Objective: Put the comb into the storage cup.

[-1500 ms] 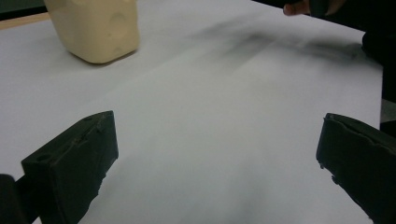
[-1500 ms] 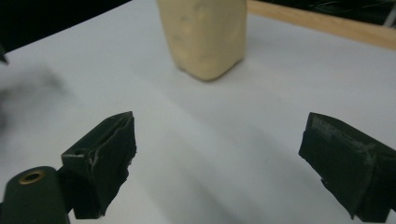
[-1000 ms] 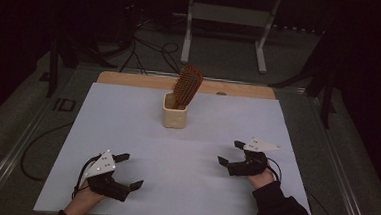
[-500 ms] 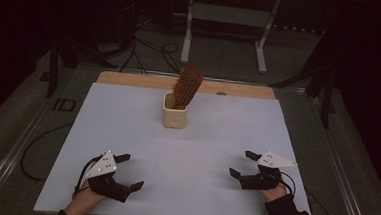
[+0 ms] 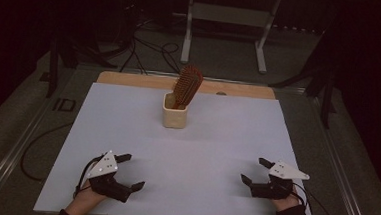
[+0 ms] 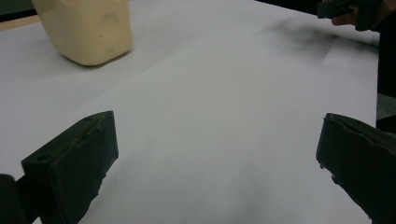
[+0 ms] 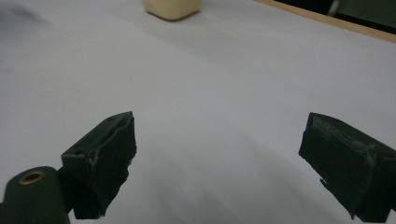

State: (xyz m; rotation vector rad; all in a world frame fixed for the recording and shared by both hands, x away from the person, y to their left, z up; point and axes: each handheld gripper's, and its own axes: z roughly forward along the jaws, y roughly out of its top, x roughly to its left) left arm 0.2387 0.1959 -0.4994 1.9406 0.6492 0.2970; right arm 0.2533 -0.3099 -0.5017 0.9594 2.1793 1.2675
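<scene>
1. A white sheet covers the table across the middle of the high view; a strip of wooden tabletop shows along its far edge, and dark floor with loose cables and a grey metal stand lies beyond at the top of the frame.
2. A cream holder cup stands upright on the sheet, above centre; a brown hairbrush sits in it, bristled head up and tilted toward the upper right.
3. The left gripper rests at the lower left of the high view, held by a hand; its jaws are spread wide and grasp nothing; in the left gripper view the cup sits at the upper left, bare sheet between the jaws.
4. The right gripper rests at the lower right, well apart from the left; its jaws are likewise released and empty; in the right gripper view the cup is at the top edge, left of centre.
5. Nothing stands between either gripper and the cup; both are well apart from it.
</scene>
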